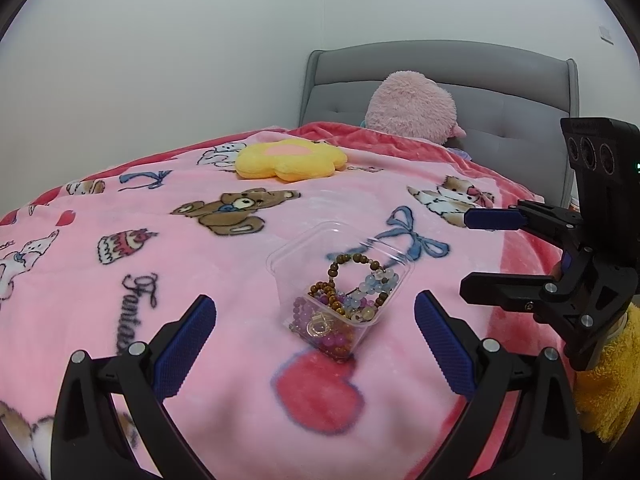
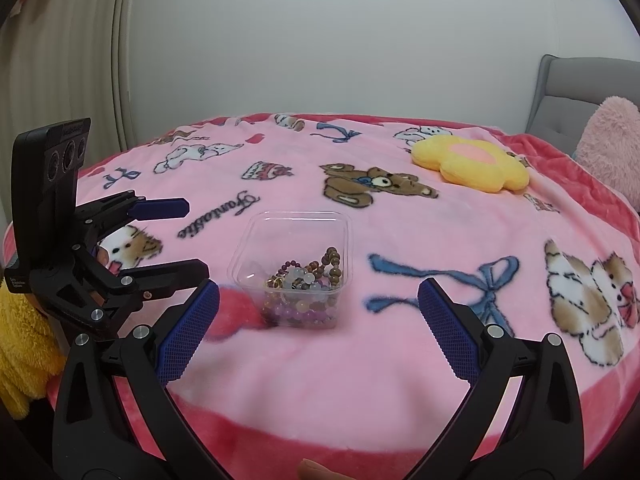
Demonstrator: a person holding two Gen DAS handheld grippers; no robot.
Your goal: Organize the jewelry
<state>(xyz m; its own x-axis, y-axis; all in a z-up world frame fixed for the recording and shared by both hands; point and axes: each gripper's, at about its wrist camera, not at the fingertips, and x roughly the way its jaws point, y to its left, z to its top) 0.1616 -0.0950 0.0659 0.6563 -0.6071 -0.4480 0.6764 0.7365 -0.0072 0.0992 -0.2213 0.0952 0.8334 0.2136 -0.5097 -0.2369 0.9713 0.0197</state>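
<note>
The left gripper [image 1: 315, 334] is held with its jaws spread wide, the two blue-padded fingers [image 1: 186, 342] angled outward and nothing between them. Seen from the right wrist camera, the same gripper [image 2: 176, 240] sits off to the left of the right gripper's jaws, tilted so that one finger lies above the other, with a clear gap between the two.

The right gripper [image 2: 318, 330] also has its jaws parted wide, blue pads [image 2: 448, 330] facing inward across an unoccupied gap. From the left wrist camera it [image 1: 476, 254] appears to the right of the left jaws, likewise turned on its side, fingers well apart.
</note>
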